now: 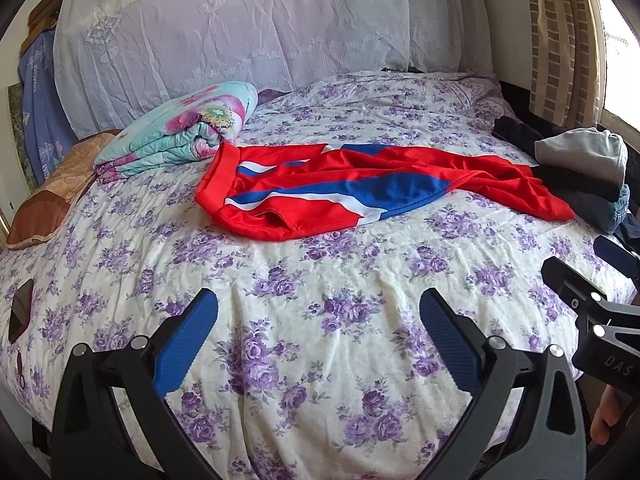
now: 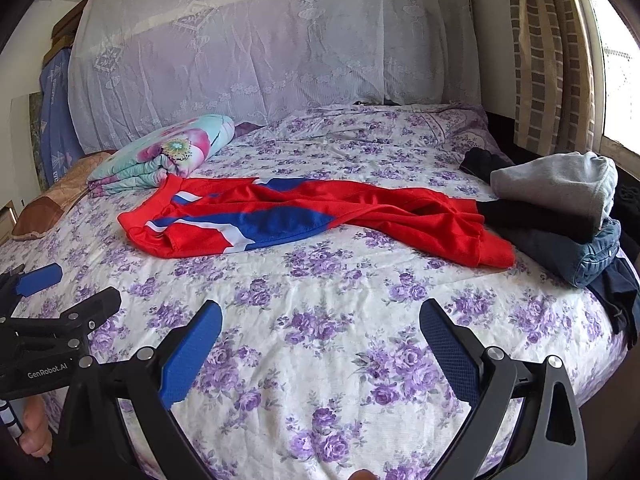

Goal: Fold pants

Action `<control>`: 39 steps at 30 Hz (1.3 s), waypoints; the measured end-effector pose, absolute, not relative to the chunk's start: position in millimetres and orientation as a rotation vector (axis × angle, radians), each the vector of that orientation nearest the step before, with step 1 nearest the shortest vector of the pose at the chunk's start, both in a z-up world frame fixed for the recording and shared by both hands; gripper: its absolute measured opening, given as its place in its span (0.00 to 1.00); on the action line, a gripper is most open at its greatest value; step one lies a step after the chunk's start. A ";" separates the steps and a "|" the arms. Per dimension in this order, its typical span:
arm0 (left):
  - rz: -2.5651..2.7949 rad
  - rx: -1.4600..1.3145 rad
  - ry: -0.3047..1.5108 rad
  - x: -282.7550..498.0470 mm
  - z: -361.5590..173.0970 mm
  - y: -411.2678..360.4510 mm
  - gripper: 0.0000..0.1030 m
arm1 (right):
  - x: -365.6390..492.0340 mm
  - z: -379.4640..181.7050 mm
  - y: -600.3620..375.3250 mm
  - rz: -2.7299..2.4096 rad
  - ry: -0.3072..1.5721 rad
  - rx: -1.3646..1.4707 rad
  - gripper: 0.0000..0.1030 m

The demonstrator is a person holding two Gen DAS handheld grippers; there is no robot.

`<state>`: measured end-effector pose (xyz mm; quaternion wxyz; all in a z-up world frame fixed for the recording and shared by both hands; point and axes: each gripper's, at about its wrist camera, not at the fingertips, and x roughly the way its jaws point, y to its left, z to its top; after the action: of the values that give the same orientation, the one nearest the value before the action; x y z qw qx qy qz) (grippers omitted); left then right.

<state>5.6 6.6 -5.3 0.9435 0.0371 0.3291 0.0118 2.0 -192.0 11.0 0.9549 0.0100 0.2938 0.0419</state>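
Red pants [image 1: 360,192] with blue and white panels lie loosely spread across the middle of the bed, waistband at the left, legs running right. They also show in the right wrist view [image 2: 304,220]. My left gripper [image 1: 318,320] is open and empty, held over the floral sheet near the bed's front edge, well short of the pants. My right gripper [image 2: 320,332] is open and empty too, to the right of the left one. The right gripper's side shows in the left wrist view [image 1: 592,292], and the left gripper's side in the right wrist view [image 2: 52,292].
A stack of folded clothes [image 2: 560,216], grey on top, sits at the bed's right edge touching the pant legs. A folded floral quilt [image 1: 180,128] and a brown pillow [image 1: 52,196] lie at the back left. A lace-covered headboard [image 1: 260,20] and a curtain [image 1: 560,32] stand behind.
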 end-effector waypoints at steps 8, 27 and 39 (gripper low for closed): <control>0.024 0.071 0.703 14.3 -14.9 9.9 0.96 | 9.6 2.7 -190.8 0.098 0.617 0.031 0.97; 0.017 0.087 0.760 28.0 -31.2 4.3 0.96 | 15.5 -6.4 -190.4 0.110 0.627 0.041 0.97; 0.011 0.095 0.775 31.7 -34.5 2.4 0.96 | 17.3 -7.3 -192.0 0.115 0.632 0.053 0.97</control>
<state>31.7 2.4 -34.5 0.9247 0.0463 0.3779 0.0056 17.3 -192.0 -7.3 0.9485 0.0260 0.3106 0.0566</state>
